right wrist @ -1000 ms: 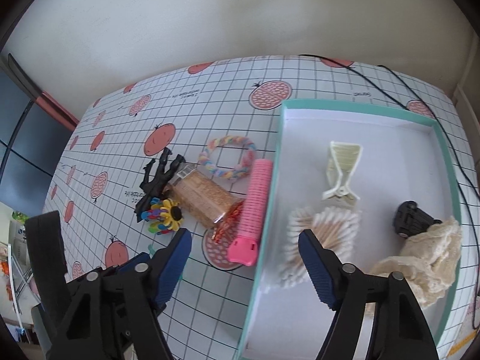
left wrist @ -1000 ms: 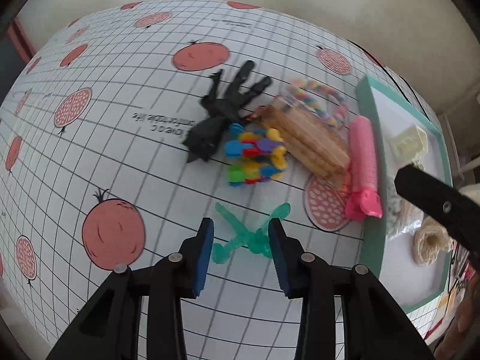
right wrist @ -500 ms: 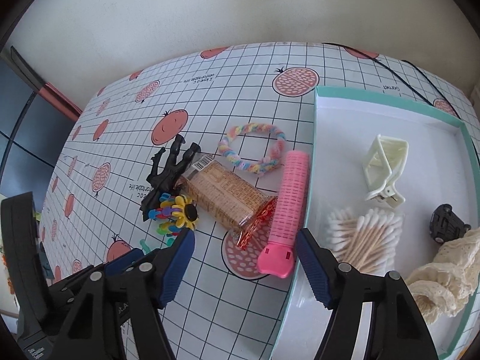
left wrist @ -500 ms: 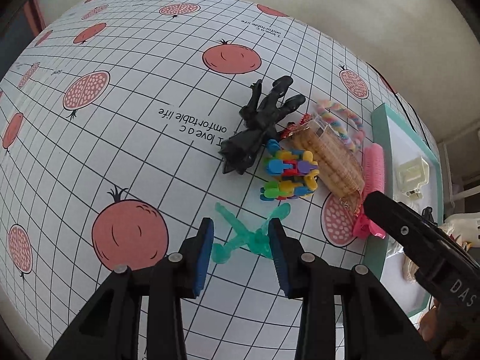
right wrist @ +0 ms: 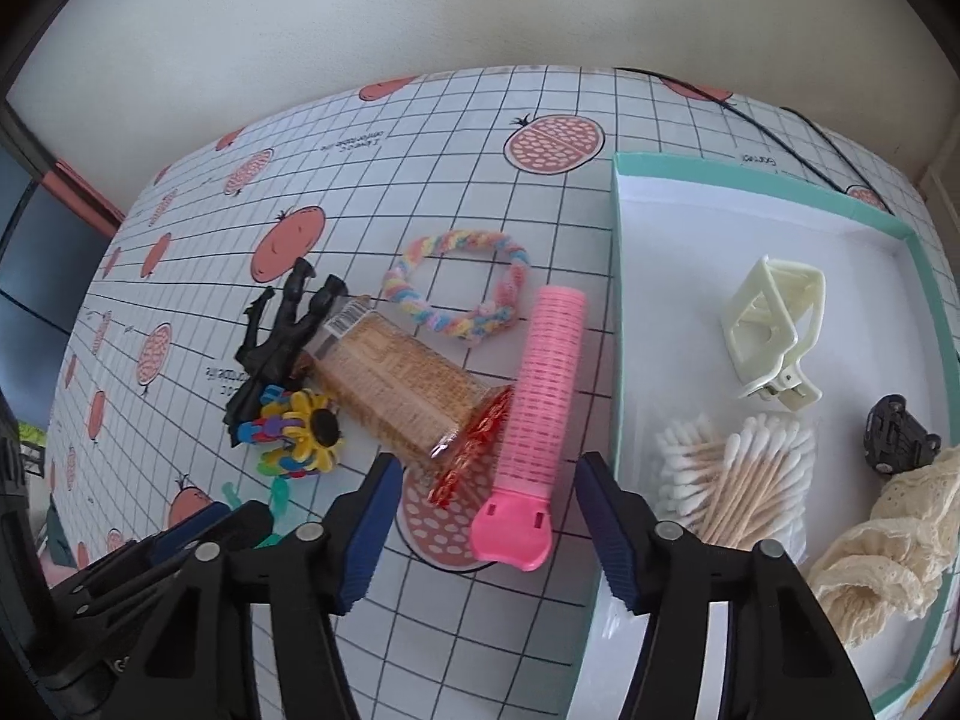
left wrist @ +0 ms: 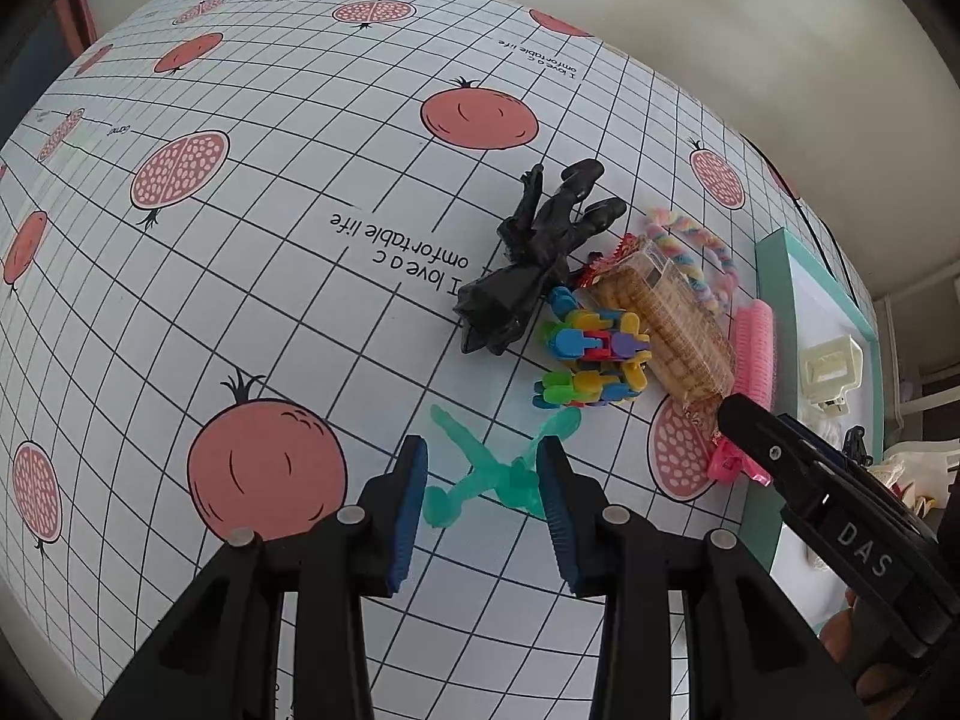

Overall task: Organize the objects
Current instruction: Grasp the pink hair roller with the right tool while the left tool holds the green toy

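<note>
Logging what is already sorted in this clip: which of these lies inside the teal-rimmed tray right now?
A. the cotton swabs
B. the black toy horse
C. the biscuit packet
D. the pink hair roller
A: the cotton swabs lie on the white floor of the tray, while the other three lie on the tablecloth left of its rim.

We see a home table: pomegranate-print tablecloth (left wrist: 252, 276), toys, biscuit packet (right wrist: 402, 384), cotton swabs (right wrist: 738, 474).
</note>
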The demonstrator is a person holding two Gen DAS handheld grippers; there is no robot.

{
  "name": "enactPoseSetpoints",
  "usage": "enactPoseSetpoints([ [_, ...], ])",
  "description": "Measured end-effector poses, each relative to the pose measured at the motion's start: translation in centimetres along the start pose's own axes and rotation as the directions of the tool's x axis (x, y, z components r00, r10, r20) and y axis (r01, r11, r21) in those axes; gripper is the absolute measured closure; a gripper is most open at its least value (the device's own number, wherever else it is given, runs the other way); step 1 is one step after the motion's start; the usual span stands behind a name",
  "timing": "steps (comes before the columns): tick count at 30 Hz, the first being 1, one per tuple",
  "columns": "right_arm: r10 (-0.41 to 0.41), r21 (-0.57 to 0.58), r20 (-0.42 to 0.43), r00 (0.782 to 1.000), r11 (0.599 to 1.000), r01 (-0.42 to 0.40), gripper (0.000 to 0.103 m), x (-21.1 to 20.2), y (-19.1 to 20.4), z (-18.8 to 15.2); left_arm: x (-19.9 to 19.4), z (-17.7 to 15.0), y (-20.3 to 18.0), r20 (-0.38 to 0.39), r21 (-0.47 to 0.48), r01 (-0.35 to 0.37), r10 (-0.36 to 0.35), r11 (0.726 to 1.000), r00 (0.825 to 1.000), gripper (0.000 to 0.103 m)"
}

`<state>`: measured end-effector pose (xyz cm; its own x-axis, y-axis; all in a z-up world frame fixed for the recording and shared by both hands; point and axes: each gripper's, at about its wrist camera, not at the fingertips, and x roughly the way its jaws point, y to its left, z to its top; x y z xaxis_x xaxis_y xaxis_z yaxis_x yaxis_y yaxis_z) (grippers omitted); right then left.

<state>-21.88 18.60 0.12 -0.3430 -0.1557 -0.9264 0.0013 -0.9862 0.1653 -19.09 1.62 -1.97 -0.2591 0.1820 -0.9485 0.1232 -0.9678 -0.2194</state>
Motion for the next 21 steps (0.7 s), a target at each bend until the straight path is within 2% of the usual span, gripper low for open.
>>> enactPoseSetpoints([
  [8,-0.056,-0.018,0.029,0.998,0.998,0.057,0.059,0.1,0.0,0.1,1.1,0.2,-0.6,-0.014,-0.007,-0.009,0.009,1.0,1.0,0.064],
  [12,-0.065,-0.023,0.02,0.998,0.998,0.065,0.069,0.3,0.2,0.1,1.2,0.2,-0.8,-0.019,0.0,-0.015,0.015,1.0,1.0,0.064],
  [21,-0.08,-0.034,-0.015,0.997,0.996,0.079,0.07,1.4,0.6,-0.3,1.2,0.2,-1.2,-0.018,0.009,-0.028,0.028,1.0,0.999,0.064],
])
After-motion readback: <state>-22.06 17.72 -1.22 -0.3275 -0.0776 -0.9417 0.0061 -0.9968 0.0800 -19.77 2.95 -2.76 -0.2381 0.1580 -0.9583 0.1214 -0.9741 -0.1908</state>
